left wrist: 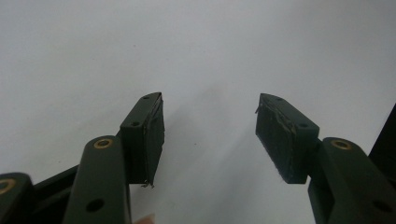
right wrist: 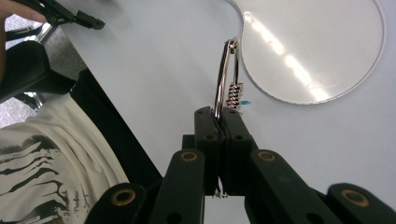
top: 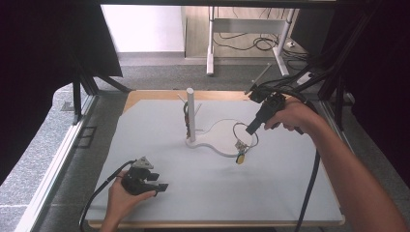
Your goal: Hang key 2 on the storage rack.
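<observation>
My R gripper (right wrist: 219, 116) clamps thin silver metal ring (right wrist: 225, 79) w/ small charms above white stand base (right wrist: 327, 42); L gripper (left wrist: 210, 135) jaws wide, nothing between.

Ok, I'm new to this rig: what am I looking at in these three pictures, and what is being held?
No robot here: a person holds a hand-held gripper in each hand. The high view looks down on the pale grey table mat. The other two views come from cameras riding on each gripper, looking along its black jaws. On the mat stands a white stand with an upright post and a flat rounded base. The right hand-held gripper is shut on a silver metal ring, lifted above the base, with small trinkets dangling from it. The left hand-held gripper rests low over the mat, jaws open, holding nothing.
</observation>
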Available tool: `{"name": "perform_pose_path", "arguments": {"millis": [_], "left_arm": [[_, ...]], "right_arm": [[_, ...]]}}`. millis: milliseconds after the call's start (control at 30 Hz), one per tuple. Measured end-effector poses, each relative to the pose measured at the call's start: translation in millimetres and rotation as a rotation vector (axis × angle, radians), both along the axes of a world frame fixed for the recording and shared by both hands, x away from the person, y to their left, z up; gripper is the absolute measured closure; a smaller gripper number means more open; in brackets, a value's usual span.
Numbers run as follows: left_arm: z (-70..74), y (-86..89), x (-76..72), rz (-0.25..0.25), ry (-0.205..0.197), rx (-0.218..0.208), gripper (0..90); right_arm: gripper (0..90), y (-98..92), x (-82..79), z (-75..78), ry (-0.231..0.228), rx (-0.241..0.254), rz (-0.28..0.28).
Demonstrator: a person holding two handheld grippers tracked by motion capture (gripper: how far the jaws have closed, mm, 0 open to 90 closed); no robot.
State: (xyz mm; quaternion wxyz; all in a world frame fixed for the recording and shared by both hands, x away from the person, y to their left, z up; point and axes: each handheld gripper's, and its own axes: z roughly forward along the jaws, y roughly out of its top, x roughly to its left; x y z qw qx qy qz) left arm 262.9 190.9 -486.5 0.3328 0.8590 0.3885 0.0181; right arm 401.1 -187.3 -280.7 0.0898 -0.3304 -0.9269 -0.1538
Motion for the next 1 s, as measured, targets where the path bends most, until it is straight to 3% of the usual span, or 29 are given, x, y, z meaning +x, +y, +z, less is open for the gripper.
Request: {"name": "perform_pose_path", "arguments": {"millis": [667,1000], "left_arm": [[6.1,1.4,-5.1,0.004,-0.028,-0.018,42.1],[11.2,-0.4,-8.6,-0.011,-0.045,-0.008,42.8]], "right_arm": [[87.2,10.7,16.5,3.8,-0.012,0.028,-0.018],[87.2,22.1,33.3,-0.3,-0.008,0.044,-0.034]]}}
